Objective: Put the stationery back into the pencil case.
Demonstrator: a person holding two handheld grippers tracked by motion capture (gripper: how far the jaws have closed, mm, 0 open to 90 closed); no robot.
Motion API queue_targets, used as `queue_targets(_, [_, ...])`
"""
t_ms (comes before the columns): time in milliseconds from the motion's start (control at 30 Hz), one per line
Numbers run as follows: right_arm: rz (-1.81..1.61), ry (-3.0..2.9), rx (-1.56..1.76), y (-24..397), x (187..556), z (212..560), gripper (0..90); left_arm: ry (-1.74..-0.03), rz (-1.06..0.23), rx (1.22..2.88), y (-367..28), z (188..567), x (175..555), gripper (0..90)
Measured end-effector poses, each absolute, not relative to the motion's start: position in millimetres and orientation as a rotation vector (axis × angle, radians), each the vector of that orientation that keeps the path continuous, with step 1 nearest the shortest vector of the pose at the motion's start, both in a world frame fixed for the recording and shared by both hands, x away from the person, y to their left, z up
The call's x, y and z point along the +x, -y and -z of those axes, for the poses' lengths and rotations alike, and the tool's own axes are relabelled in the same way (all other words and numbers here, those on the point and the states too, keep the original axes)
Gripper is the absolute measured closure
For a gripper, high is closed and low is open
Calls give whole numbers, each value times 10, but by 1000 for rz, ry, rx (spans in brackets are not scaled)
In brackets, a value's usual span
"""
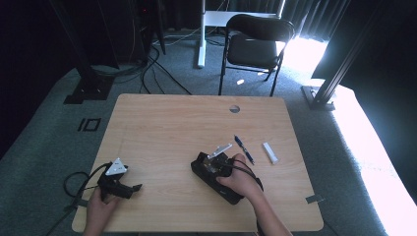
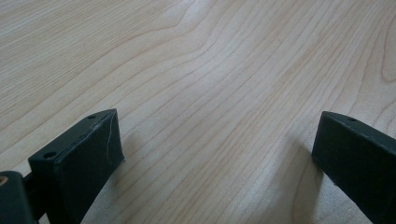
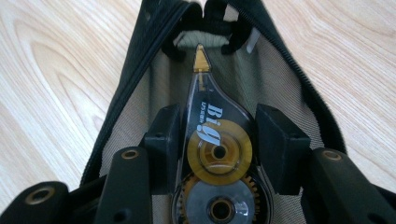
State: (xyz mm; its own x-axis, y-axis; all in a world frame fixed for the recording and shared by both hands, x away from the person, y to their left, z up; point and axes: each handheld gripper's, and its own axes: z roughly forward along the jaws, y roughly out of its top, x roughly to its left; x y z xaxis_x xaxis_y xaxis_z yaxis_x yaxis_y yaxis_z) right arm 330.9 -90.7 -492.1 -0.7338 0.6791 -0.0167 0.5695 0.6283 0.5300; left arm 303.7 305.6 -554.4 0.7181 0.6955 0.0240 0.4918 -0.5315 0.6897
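In the high view the right gripper [image 1: 214, 164] lies under the person's right hand [image 1: 239, 178] at the black pouch [image 1: 216, 181], toward 5 o'clock on the tabletop [image 1: 162, 132]; what it holds is hidden there. The left gripper [image 2: 215, 154], in its own view, hovers low with jaws wide over bare wood. In the right gripper view the jaws clasp a clear correction tape dispenser [image 3: 217, 149], yellow spool and grey gear inside, tip at 12 o'clock inside the mesh-lined open pouch, its rear cut off below.

Smooth pale wooden table [image 3: 56, 70], black mesh-cloth pouch [image 3: 140, 60], glossy clear plastic tape dispenser [image 3: 217, 140], matt tool pads [image 3: 280, 144]
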Motion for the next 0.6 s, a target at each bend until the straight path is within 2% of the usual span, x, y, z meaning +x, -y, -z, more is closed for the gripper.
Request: queue_targets(600, [-654,-2663,990,843,3342,4958,514,-896,-390,2244,-3056,5544,3037,19])
